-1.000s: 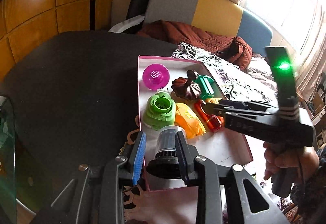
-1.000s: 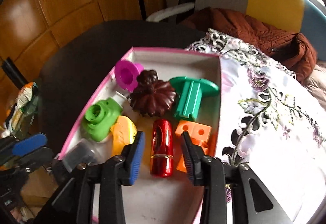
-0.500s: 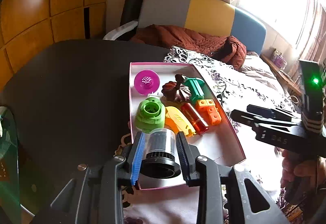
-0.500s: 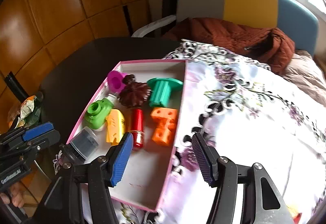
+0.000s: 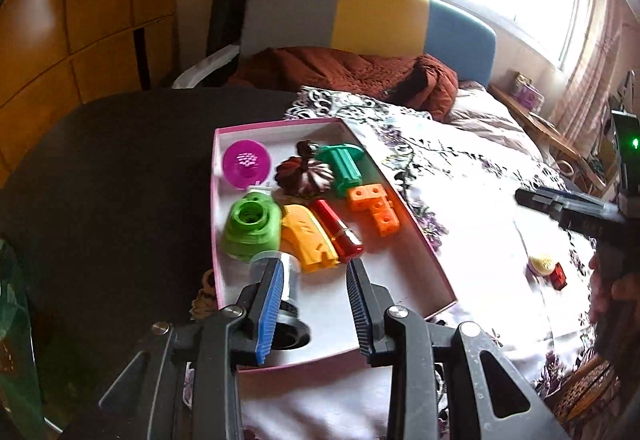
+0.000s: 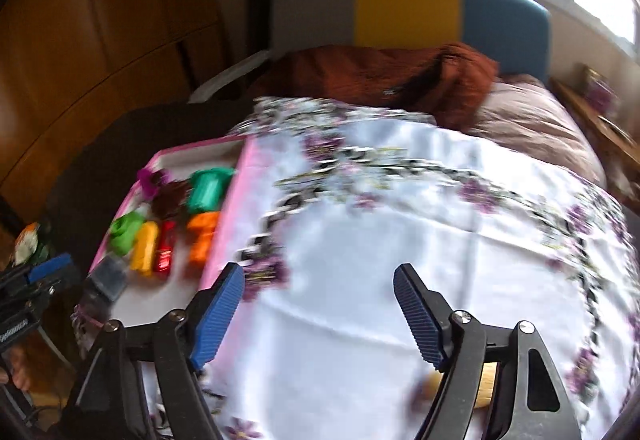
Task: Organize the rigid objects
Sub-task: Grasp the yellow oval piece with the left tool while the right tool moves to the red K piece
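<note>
A dark table (image 5: 100,180) fills the left side, and a white cloth with purple flowers (image 6: 400,240) covers the right side. On the cloth's left edge lies a shallow pink box (image 5: 400,280).

The right gripper (image 6: 320,312) hangs over the bare cloth. Its jaws have just been opening; they are wide apart with nothing between them.

The left gripper (image 5: 314,304) is over the near end of the box, released. A clear cup with a black base (image 5: 292,280) lies in the box at its left pad, apart from the right pad.

Further in the box lie a green piece (image 5: 250,226), a magenta cup (image 5: 246,164), a brown flower shape (image 5: 304,174), a teal spool (image 5: 344,168), a yellow piece (image 5: 306,238), an orange block (image 5: 376,206) and a red tube (image 5: 338,228).

A small yellow ball (image 5: 542,264) rests on the cloth, well apart from the box.
</note>
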Demonstrator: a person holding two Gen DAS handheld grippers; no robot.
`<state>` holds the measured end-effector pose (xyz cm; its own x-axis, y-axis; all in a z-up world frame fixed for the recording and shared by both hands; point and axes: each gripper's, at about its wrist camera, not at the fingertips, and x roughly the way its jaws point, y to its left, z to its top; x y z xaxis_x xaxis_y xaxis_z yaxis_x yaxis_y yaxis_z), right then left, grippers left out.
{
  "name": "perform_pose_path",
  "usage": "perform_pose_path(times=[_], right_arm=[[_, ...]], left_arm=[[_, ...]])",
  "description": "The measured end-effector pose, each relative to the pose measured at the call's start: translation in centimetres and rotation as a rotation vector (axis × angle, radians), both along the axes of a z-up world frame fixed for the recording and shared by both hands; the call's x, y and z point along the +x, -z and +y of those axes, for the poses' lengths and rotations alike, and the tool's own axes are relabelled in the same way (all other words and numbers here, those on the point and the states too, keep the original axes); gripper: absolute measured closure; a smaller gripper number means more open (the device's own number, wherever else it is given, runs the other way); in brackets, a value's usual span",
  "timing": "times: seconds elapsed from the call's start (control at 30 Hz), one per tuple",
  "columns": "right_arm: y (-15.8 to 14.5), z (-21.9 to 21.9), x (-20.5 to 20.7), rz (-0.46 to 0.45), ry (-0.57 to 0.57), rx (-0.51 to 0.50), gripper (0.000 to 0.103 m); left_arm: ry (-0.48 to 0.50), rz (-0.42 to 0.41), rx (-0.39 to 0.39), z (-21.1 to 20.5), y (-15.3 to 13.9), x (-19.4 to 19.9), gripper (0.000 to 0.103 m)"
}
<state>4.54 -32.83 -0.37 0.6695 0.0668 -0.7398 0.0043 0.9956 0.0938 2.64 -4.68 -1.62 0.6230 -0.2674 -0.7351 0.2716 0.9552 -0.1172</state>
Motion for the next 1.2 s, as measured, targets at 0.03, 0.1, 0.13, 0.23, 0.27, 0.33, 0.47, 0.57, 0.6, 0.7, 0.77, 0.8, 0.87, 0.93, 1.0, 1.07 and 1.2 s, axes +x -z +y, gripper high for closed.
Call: perform_pose_path(times=[0.03, 0.1, 0.13, 0.23, 0.27, 0.33, 0.47, 0.57, 0.6, 0.7, 0.77, 0.8, 0.87, 0.93, 1.0, 1.07, 1.2], right_arm=[[-0.2, -1.2, -0.2, -0.004, 0.030, -0.003, 0.025], [-0.6, -3.6, -0.7, -0.016, 0.092, -0.010, 0.024], [-0.8, -5.1, -1.0, -0.022, 0.132, -0.017, 0.023], [-0.8, -9.5, -2.0, -0.044, 0.279, -0.026, 0.022], [-0.6, -10.9, -2.4, -0.050, 0.333, -0.022, 0.022], [0.2, -13.8, -3.5, -0.067, 0.457, -0.006, 0.022], [1.2, -19.1, -5.7, -0.068, 0.699, 0.155, 0.022], [1.5, -20.5, -6.6, -0.064, 0.755, 0.206, 0.022], [1.6, -20.8, -6.6, -0.062, 0.763, 0.229, 0.022], [1.7, -20.9, -6.7, -0.063, 0.772, 0.244, 0.021], [1.8, -20.9, -6.8, -0.062, 0.772, 0.259, 0.021], [1.8, -20.8, -6.8, -0.061, 0.773, 0.264, 0.021], [2.0, -21.0, -6.8, -0.059, 0.775, 0.271, 0.021], [2.2, -21.1, -6.8, -0.054, 0.776, 0.283, 0.021], [2.2, -21.2, -6.8, -0.055, 0.777, 0.292, 0.020], [2.2, -21.2, -6.8, -0.051, 0.775, 0.299, 0.020], [2.3, -21.3, -6.8, -0.050, 0.776, 0.309, 0.020]], left_arm=[[0.013, 0.000, 0.005, -0.4, 0.0, 0.0, 0.071], [0.034, -0.002, 0.014, -1.2, 0.0, 0.0, 0.071], [0.047, -0.004, 0.018, -1.7, -0.1, 0.0, 0.071], [0.092, -0.004, 0.036, -3.4, -0.1, 0.1, 0.071], [0.105, -0.004, 0.039, -3.9, -0.1, 0.0, 0.071], [0.150, -0.004, 0.051, -5.5, -0.1, 0.0, 0.071], [0.240, 0.021, 0.048, -8.8, 0.3, 0.1, 0.067], [0.315, 0.071, 0.022, -11.6, 1.0, 0.3, 0.067], [0.339, 0.091, 0.015, -12.6, 1.3, 0.3, 0.067], [0.430, 0.114, 0.025, -16.2, 2.0, 0.0, 0.066], [0.498, 0.107, 0.049, -18.5, 2.4, -0.4, 0.066], [0.540, 0.111, 0.059, -19.7, 2.7, -0.5, 0.065], [0.622, 0.121, 0.069, -21.9, 3.1, -0.7, 0.061], [0.705, 0.121, 0.094, -24.0, 3.5, -1.1, 0.054], [0.760, 0.105, 0.112, -25.7, 3.6, -1.5, 0.044], [0.824, 0.096, 0.128, -27.5, 3.7, -1.7, 0.041], [0.918, 0.084, 0.197, -30.4, 4.5, -1.8, 0.039]])
